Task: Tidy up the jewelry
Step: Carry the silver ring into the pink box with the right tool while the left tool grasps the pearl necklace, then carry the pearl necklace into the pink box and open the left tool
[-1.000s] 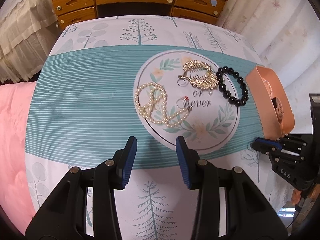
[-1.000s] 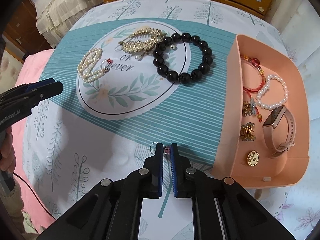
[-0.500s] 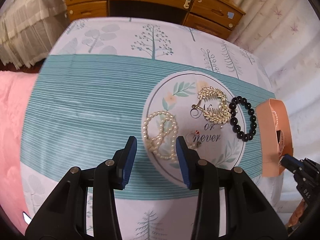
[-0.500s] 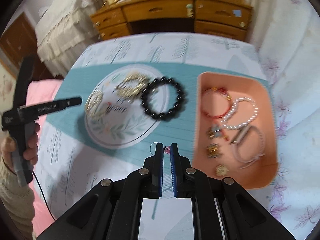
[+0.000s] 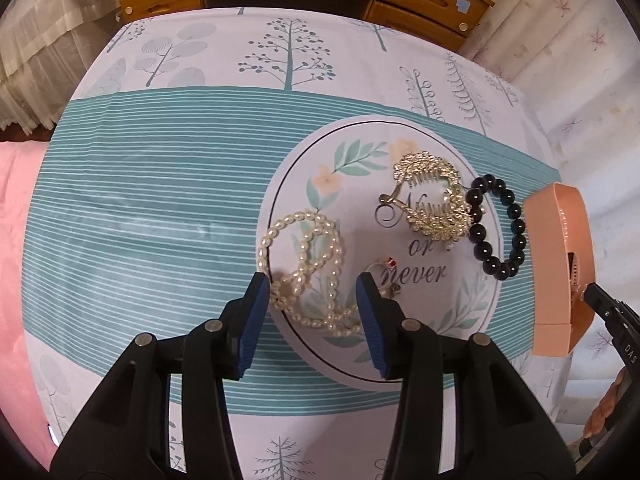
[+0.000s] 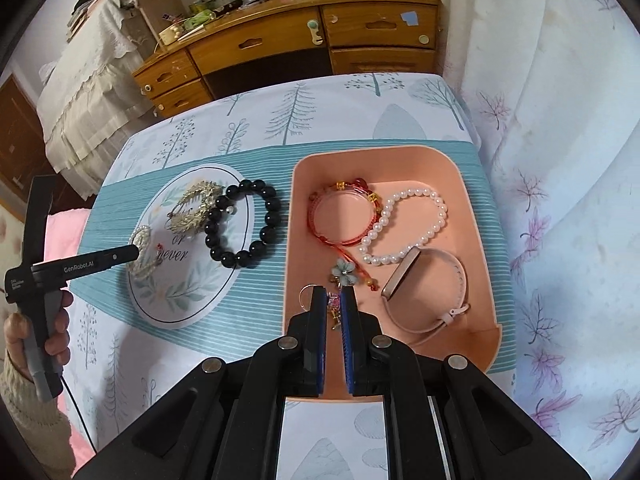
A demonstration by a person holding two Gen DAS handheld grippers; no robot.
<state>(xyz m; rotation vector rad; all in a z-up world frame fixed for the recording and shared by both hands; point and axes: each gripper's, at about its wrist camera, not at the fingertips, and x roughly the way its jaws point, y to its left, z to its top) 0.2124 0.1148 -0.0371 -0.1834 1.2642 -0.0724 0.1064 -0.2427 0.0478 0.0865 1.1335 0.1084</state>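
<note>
Right tongs, clamped on a small ring charm, are now hanging over the pink tray, lower centre; left tongs are widening around the pearl strand, and three pieces are waiting.

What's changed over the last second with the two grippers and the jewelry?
The right gripper, shut on a small earring, carried it from the tablecloth to over the pink tray. The left gripper closed in on the pearl necklace; its jaws have just been opening and now straddle the strand without gripping it. The black bead bracelet, gold hair comb and the tray's contents stayed put.
</note>
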